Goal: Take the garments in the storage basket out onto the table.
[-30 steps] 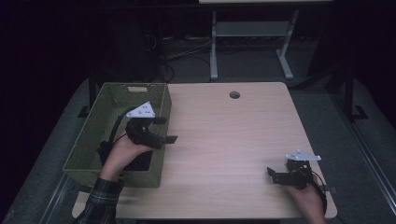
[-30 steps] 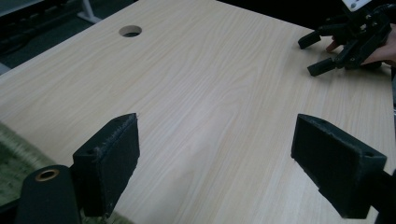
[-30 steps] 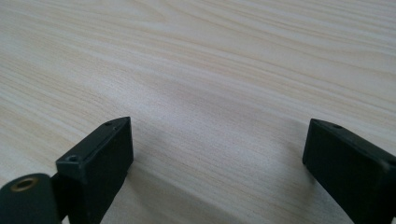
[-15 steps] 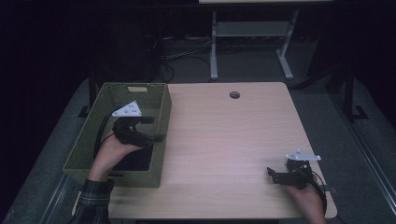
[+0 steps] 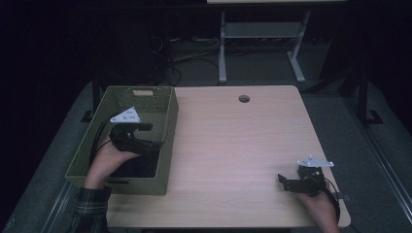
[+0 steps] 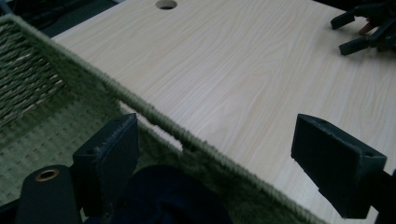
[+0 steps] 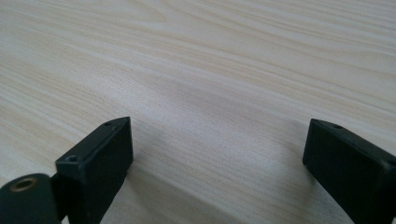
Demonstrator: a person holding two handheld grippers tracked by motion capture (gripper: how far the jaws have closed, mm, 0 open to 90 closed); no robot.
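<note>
Left gripper (image 5: 145, 138) gapes over green basket (image 5: 167, 121), perhaps above dark cloth (image 6: 173, 196); right gripper (image 5: 286, 182) released.

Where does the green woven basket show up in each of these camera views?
High view: green woven basket sits on the table's left edge, left gripper over it.
Left gripper view: its rim runs diagonally across the lower left.
Right gripper view: bare tabletop between the jaws, no basket.
Shared landmark: the round table hole.
</note>
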